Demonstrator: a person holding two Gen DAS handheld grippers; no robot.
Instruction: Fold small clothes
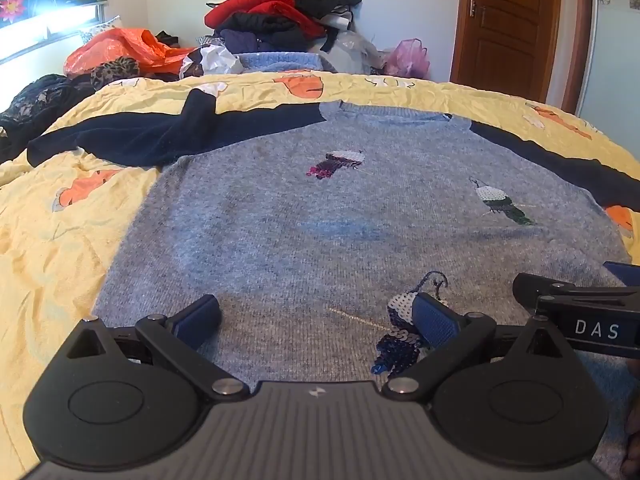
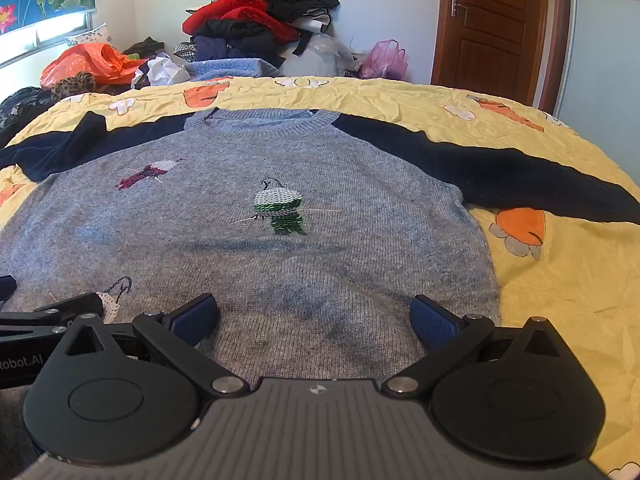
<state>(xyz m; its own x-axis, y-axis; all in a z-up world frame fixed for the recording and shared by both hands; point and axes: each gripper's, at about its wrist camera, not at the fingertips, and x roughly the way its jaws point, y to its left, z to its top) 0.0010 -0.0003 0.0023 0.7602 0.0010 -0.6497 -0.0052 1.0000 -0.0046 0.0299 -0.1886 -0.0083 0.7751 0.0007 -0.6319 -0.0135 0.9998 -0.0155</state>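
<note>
A small grey knit sweater [image 1: 320, 216] with navy sleeves and sequin birds lies flat, face up, on the yellow bedspread [image 1: 60, 240]; it also shows in the right wrist view [image 2: 320, 248]. Its left sleeve [image 1: 132, 136] is bunched, its right sleeve [image 2: 500, 168] lies stretched out. My left gripper [image 1: 320, 316] is open and empty over the sweater's lower left hem. My right gripper [image 2: 316, 316] is open and empty over the lower right hem. Each gripper shows at the other view's edge: the right one [image 1: 568, 300], the left one [image 2: 52, 320].
A tall pile of red, black and blue clothes [image 2: 256, 20] and an orange plastic bag [image 2: 88, 60] lie beyond the bed's far edge. A brown door [image 2: 492, 24] stands at the back right. Dark clothes [image 1: 36, 108] lie at the far left.
</note>
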